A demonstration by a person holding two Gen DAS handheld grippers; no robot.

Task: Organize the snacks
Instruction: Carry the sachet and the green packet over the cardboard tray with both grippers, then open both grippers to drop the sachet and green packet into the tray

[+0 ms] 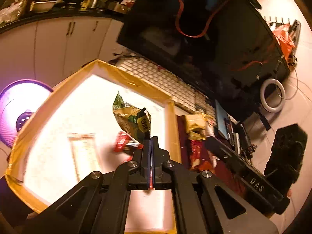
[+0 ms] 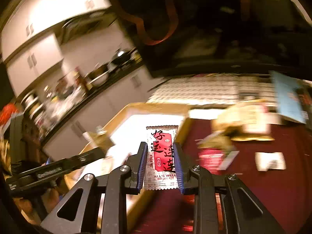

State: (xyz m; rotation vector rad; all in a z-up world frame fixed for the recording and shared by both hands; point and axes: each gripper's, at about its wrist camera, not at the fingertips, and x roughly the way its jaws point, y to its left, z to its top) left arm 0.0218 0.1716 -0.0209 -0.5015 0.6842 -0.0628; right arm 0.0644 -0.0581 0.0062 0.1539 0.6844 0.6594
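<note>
My left gripper (image 1: 150, 139) is shut on the corner of a green and yellow snack bag (image 1: 130, 120), which hangs above a white box with yellow taped edges (image 1: 136, 82). A red packet (image 1: 122, 142) lies blurred inside that box. In the right wrist view, my right gripper (image 2: 160, 146) is shut on a red and white snack packet (image 2: 162, 156) with black characters, held flat between the blue pads above the box's corner (image 2: 156, 107). The left gripper's body (image 2: 48, 172) shows at the left of that view.
More snack packets (image 2: 243, 122) lie on the dark red tabletop (image 2: 273, 195) to the right of the box. A white keyboard (image 1: 161, 80) and a large black monitor (image 1: 195, 29) stand behind it. A purple fan (image 1: 17, 105) stands at the left.
</note>
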